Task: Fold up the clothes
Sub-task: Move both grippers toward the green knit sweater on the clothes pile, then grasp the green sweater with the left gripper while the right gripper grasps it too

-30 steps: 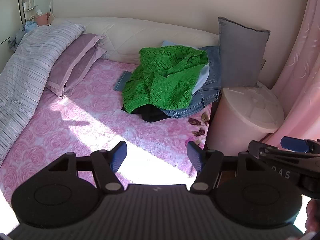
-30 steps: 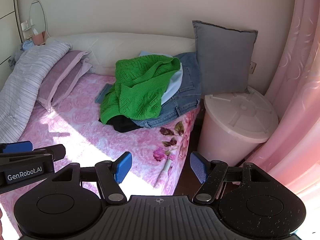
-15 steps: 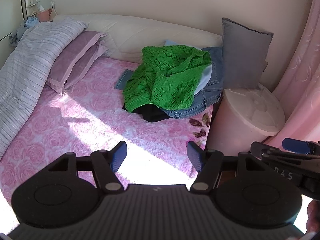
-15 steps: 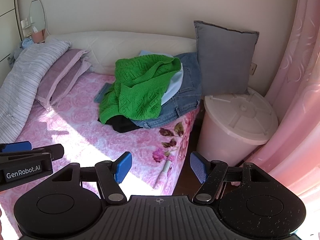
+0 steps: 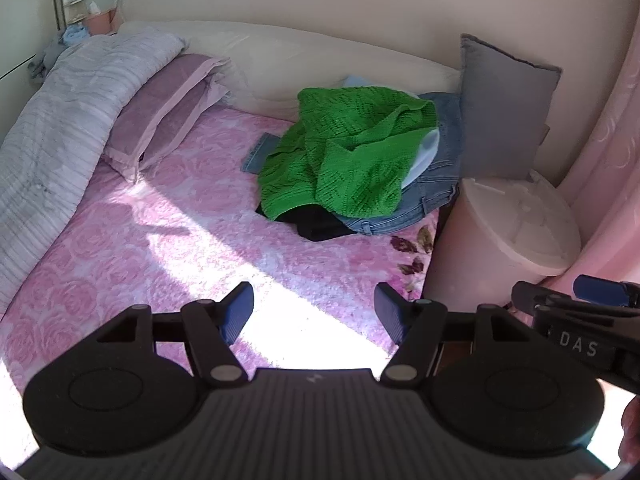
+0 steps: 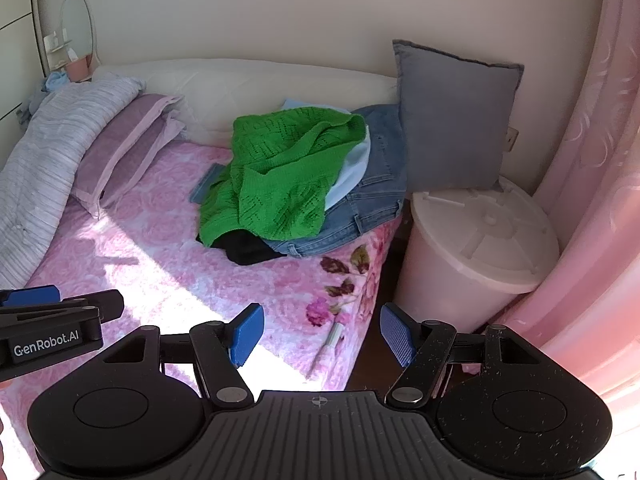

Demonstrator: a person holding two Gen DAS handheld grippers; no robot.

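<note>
I had brought both grippers slightly nearer than a second before, left gripper [image 5: 314, 312] and right gripper [image 6: 322, 336] jaws spread, empty, green sweater [image 6: 280, 184] heaped on jeans [image 6: 376, 200] at the bed's [image 5: 160, 248] far side, black garment [image 5: 320, 224] mostly hidden beneath

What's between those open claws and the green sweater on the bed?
Only bare pink bedspread, both views show; left gripper and right gripper are far short of the green sweater.
</note>
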